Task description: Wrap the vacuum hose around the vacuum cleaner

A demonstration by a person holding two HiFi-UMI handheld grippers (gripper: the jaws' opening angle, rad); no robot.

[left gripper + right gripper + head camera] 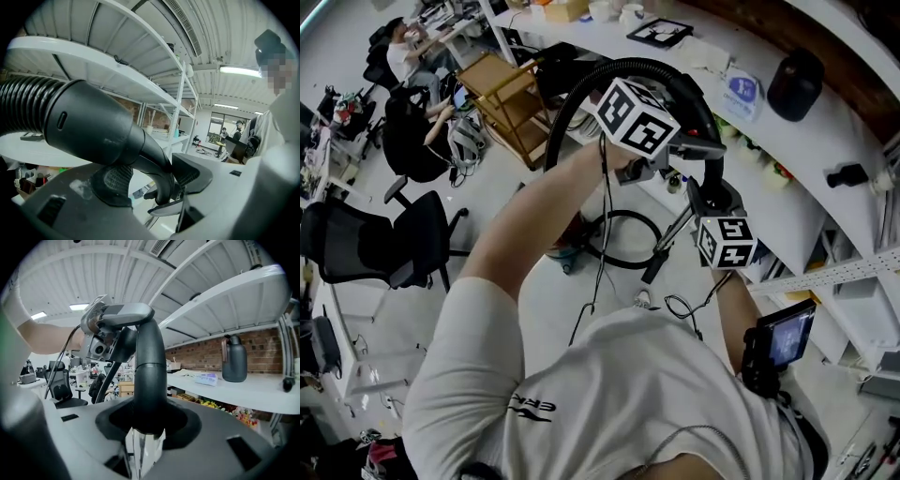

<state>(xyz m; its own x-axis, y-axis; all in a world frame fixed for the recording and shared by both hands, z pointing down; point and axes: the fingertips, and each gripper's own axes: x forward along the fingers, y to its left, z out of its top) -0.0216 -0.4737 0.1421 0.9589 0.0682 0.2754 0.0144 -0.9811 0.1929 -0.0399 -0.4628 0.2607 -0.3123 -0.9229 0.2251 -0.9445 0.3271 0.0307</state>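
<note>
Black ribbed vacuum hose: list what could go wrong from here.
1. The left gripper and right gripper both clamp the smooth black curved handle tube; it could twist or slip.
2. The black ribbed vacuum hose arcs near the white shelf holding a dark jug; a swing could strike it.
3. A thin black cable dangling could snag.

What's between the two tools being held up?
Only the hose's black curved end: it rises from the right tool to the left tool, both clamped on it. The right gripper view shows it.

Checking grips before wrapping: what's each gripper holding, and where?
Left gripper: black ribbed vacuum hose, by its smooth curved cuff. Right gripper: its black rigid tube.
</note>
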